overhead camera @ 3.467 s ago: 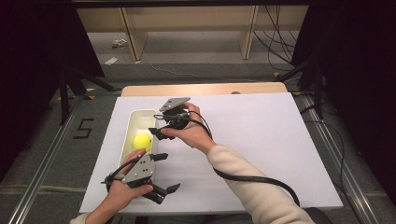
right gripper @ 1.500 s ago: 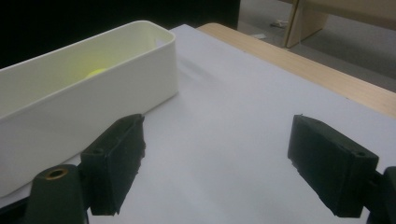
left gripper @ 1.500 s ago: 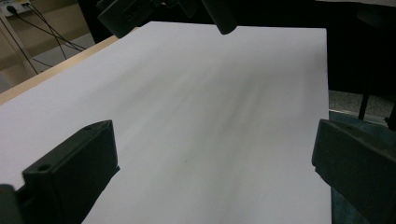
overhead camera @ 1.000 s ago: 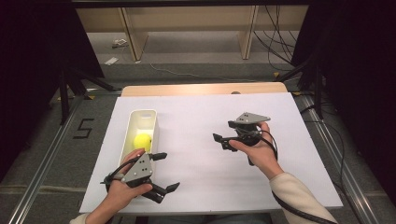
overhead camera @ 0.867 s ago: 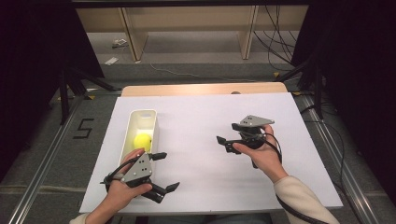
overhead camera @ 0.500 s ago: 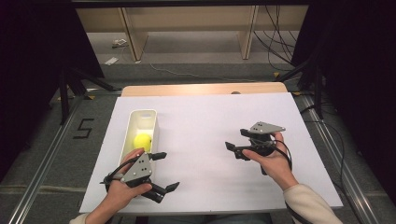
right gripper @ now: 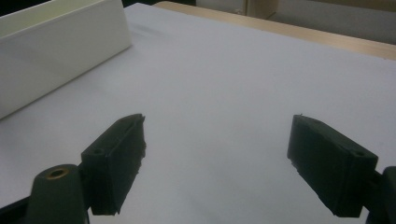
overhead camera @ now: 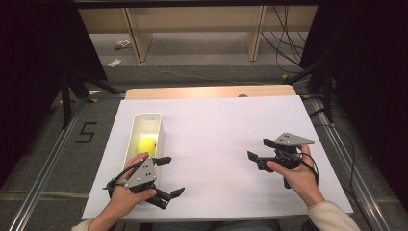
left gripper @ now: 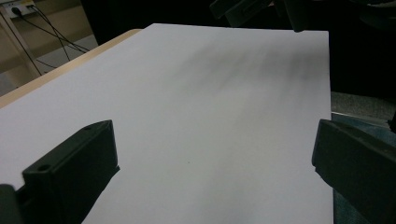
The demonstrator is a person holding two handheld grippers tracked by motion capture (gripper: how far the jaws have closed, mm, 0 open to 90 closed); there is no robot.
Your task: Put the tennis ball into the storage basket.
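Observation:
A yellow ball (overhead camera: 146,145) lies inside a long white tray (overhead camera: 153,120) on the left half of the white table sheet. My left gripper (overhead camera: 172,176) rests near the front edge just below the tray, jaws wide apart and empty; in the left gripper view its jaws (left gripper: 212,170) frame bare sheet. My right gripper (overhead camera: 260,149) hovers over the right half of the sheet, open and empty, pointing left toward the tray. The right gripper view has its jaws (right gripper: 217,161) spread, with the tray wall (right gripper: 60,51) far to the left.
The white sheet (overhead camera: 216,125) covers the table, with a wooden strip (overhead camera: 207,91) along the far edge. Dark stands and cables sit on the floor beyond. In the left gripper view the other gripper (left gripper: 254,9) shows at the top.
My right gripper has drawn back from above the tray to the right side of the sheet and sunk toward the front. The ball stays in the tray. The left gripper has not moved.

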